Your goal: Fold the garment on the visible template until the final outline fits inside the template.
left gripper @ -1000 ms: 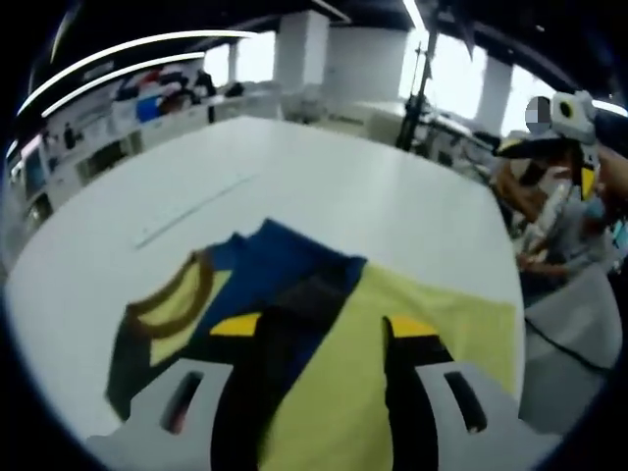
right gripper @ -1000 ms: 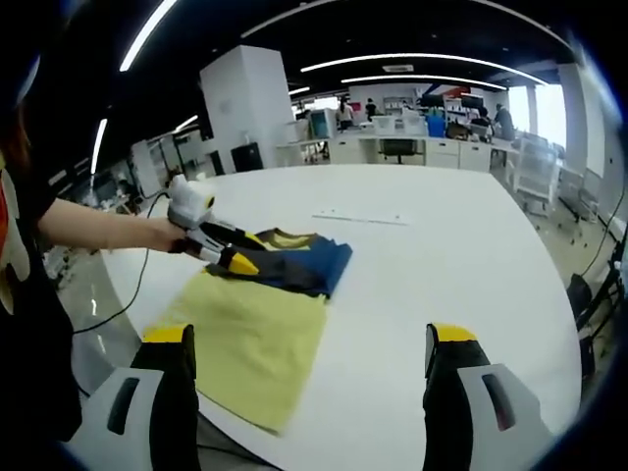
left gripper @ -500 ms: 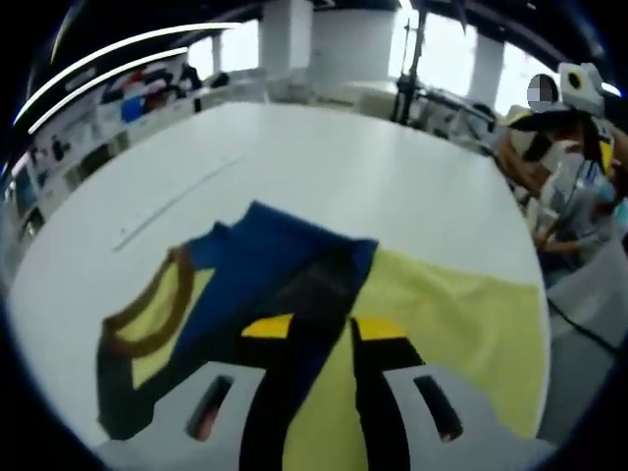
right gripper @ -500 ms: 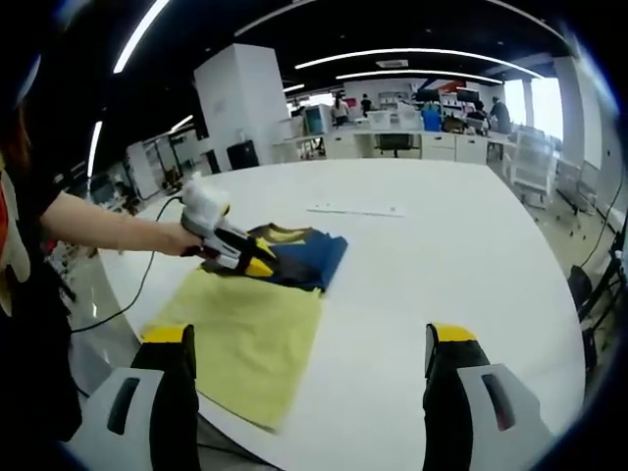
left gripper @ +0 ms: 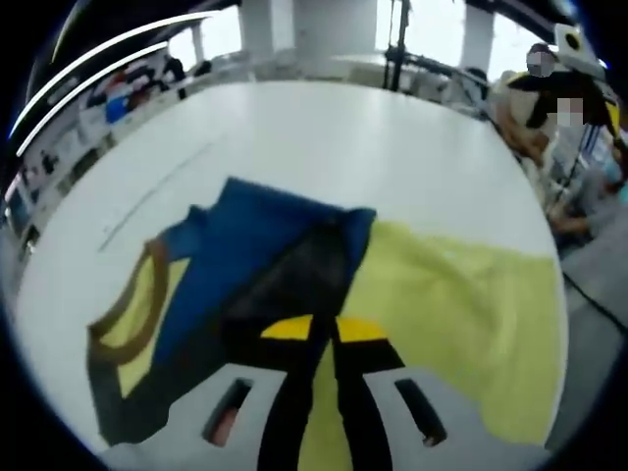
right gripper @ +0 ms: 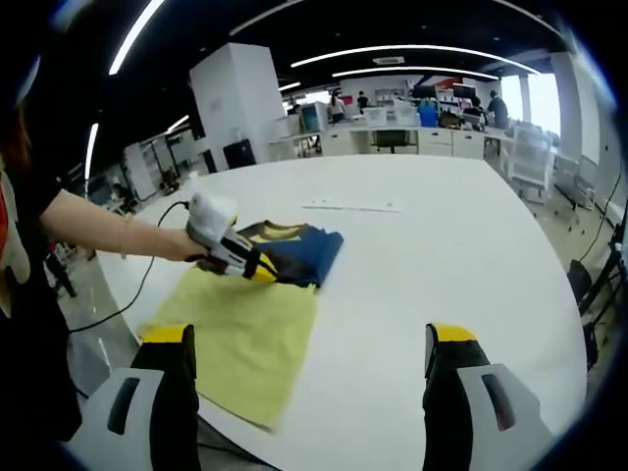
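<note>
A large round white table (right gripper: 461, 265) carries a flat yellow cloth template (right gripper: 245, 339) that lies at the table's near edge in the right gripper view, one corner close to the rim. The folded garment (left gripper: 265, 265), blue and black fabric with a yellow panel and a brown ribbed collar (left gripper: 132, 314), rests partly on the far end of the template and partly on bare table beyond it.

In the left gripper view the left gripper (left gripper: 324, 329) sits low over the garment, its yellow-tipped jaws drawn nearly together at the black edge of the fabric, where garment meets template. Whether cloth is pinched between them cannot be told. In the right gripper view the same tool (right gripper: 257, 271) lies against the garment's near edge, held by a bare forearm.

The right gripper (right gripper: 309, 358) hangs above the table's near edge, jaws spread wide, nothing between them, well apart from the garment.

A thin pale strip (right gripper: 351, 207) lies on the table beyond the garment.
</note>
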